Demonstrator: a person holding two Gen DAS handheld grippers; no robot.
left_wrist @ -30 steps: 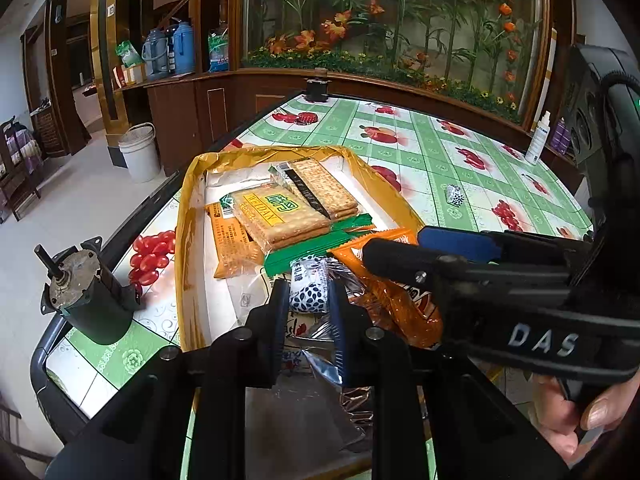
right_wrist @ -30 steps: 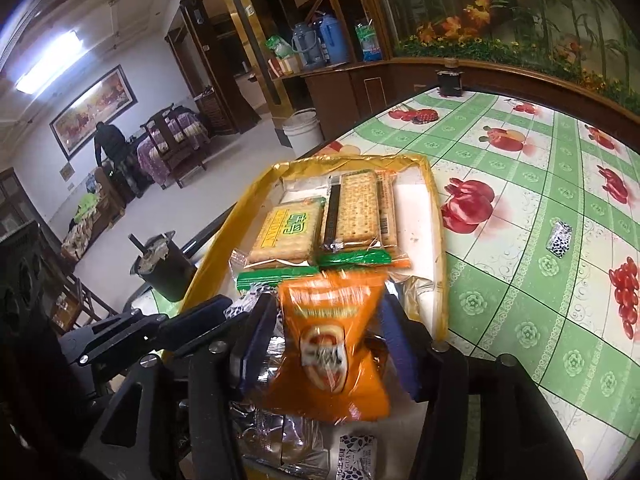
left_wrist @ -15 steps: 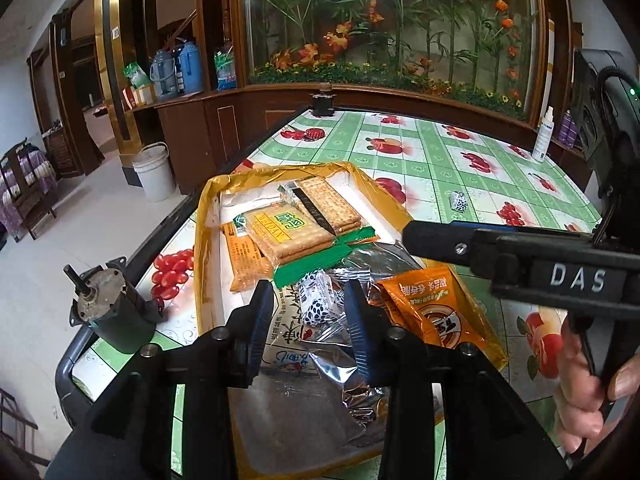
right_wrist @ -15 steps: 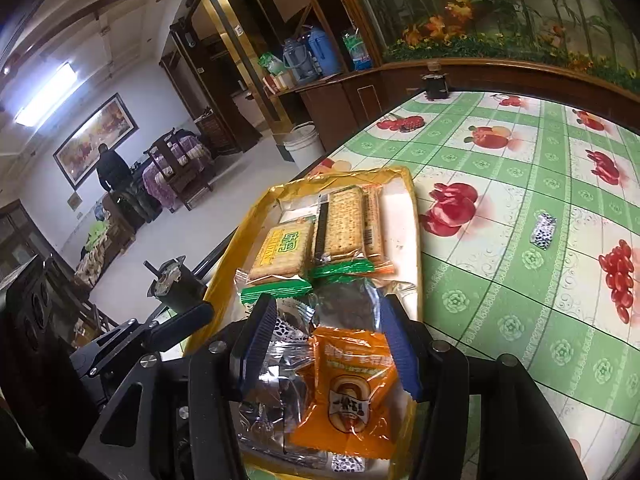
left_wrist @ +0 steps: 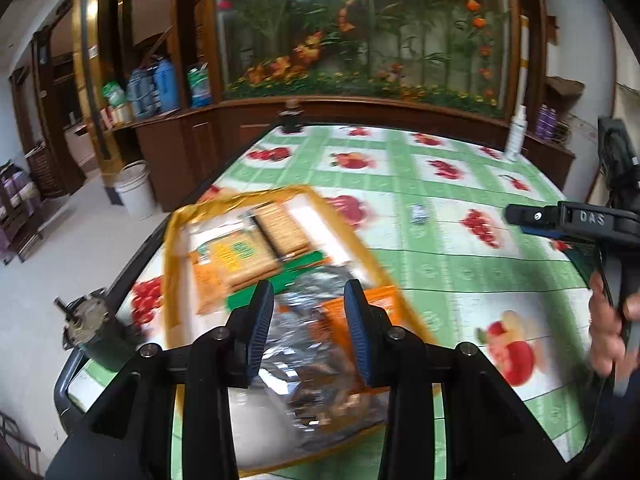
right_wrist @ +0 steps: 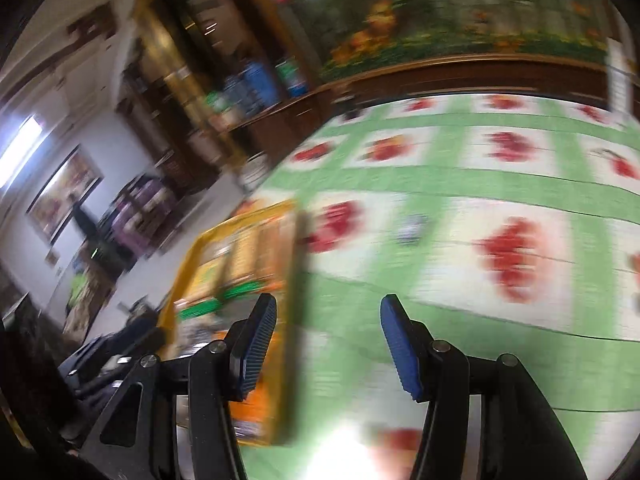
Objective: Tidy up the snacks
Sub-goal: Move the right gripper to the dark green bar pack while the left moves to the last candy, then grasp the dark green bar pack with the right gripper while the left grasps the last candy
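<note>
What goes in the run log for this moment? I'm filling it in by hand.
left gripper: open, over foil packets in yellow tray | right gripper: open, empty, above tablecloth | one small snack outside tray

Pretty fancy room. Behind the counter [left_wrist: 420, 184] with its green checked fruit-print cloth there's a big glass panel [left_wrist: 360, 28] full of orange and red flowers, framed in dark wood. Low wooden cabinets [left_wrist: 176, 152] run to the left with blue water jugs [left_wrist: 160, 86] on top, and a white bucket [left_wrist: 136, 190] sits on the pale floor [left_wrist: 60, 248]. White walls, a framed painting [right_wrist: 66, 196], and a bright ceiling light [right_wrist: 22, 152].
</note>
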